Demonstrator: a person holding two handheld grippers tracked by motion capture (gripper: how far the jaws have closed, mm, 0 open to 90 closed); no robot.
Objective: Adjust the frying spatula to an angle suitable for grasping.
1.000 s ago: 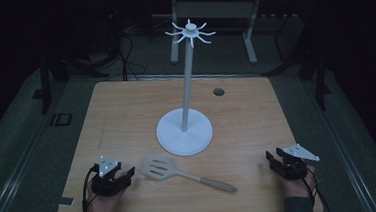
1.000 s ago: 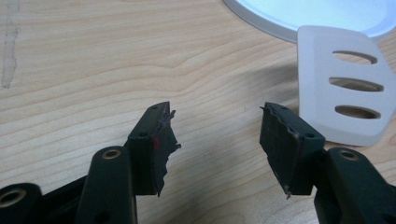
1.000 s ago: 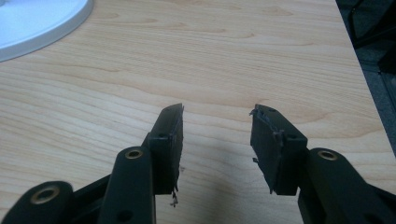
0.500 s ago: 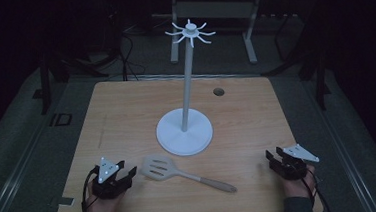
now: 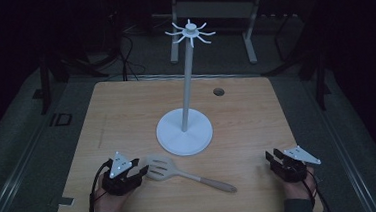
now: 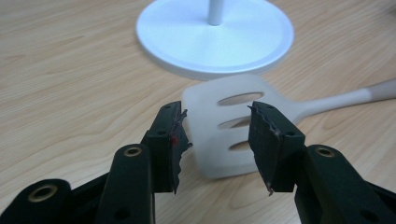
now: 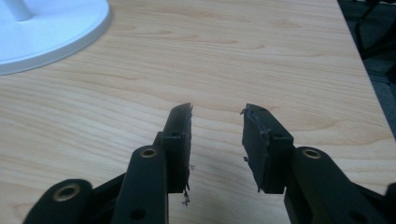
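A white slotted spatula lies flat on the wooden table, head to the left, handle running right toward the front. My left gripper is at the head's left edge. In the left gripper view its jaws stand apart on either side of the spatula head; they have just been closing, and the pads do not press on it. My right gripper rests near the front right, open, and over bare wood in its own view.
A white hook stand with a tall pole and a ring of hooks on top rises from the table's middle, its round base just beyond the spatula. A small round hole sits near the far edge.
My left gripper has moved right up to the spatula head, with its jaws drawn closer together. The right gripper and the spatula have stayed put.
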